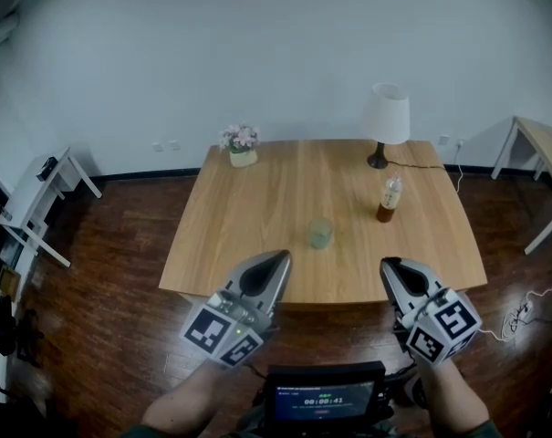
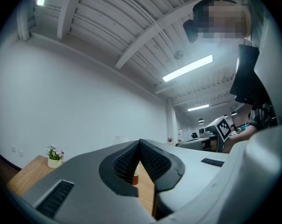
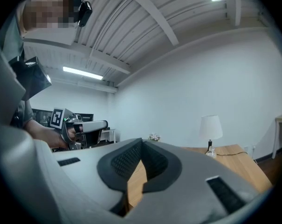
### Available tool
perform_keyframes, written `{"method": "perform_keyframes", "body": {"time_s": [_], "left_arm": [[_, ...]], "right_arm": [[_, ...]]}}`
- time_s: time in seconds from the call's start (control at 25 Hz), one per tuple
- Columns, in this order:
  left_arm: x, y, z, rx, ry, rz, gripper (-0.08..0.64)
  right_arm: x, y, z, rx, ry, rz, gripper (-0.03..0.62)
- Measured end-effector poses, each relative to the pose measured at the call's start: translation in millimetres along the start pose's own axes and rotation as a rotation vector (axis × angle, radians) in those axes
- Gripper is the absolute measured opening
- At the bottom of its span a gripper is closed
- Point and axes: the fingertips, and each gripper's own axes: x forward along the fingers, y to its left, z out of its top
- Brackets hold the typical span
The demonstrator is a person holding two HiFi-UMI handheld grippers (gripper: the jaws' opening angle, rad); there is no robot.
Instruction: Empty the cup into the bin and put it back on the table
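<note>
**Cup (image 1: pixel 319 234) upright on tabletop (image 1: pixel 257 217), left gripper (image 1: pixel 280 258) and right gripper (image 1: pixel 390 266) closed and clear of it**

Cup on its base, toward the near edge and about midway across the tabletop, well apart from both grippers and touched by neither. Mouth up, long axis vertical, so no chance of a spill in this pose. Pale greenish wall, too small in the head view to tell whether anything lies inside. Bottle (image 1: pixel 390 199) behind and to the right, lamp (image 1: pixel 386 117) further back, flower pot (image 1: pixel 241 147) at the far left edge, all apart from the cup. No bin in any view.

Left gripper: jaws pressed together at the tips, pinching nothing. Only bare tabletop and the distant bottle visible through the slit below the tips. Right gripper: likewise pressed together and empty. Both held just short of the near edge, pointing roughly level across the tabletop, one to each side of the cup's line. Probably a ready or resting posture rather than a reach: with jaws together, no way to take the cup.

Fits two stages alike: cup waiting for the trip to the bin, or set back down after emptying. Not to be settled from here
</note>
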Motion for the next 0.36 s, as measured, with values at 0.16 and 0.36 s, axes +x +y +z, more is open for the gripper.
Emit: {"method": "perform_keyframes", "body": {"time_s": [0.16, 0.36], "left_arm": [[1.3, -4.4, 0.3, 0.000, -0.001, -0.018, -0.008], [0.0, -2.0, 5.8, 0.003, -0.012, -0.017, -0.008]], "right_arm": [[3.7, -2.5, 3.8, 0.009, 0.002, 0.001, -0.003], [4.4, -1.8, 7.9, 0.003, 0.000, 0.001, -0.003]]}}
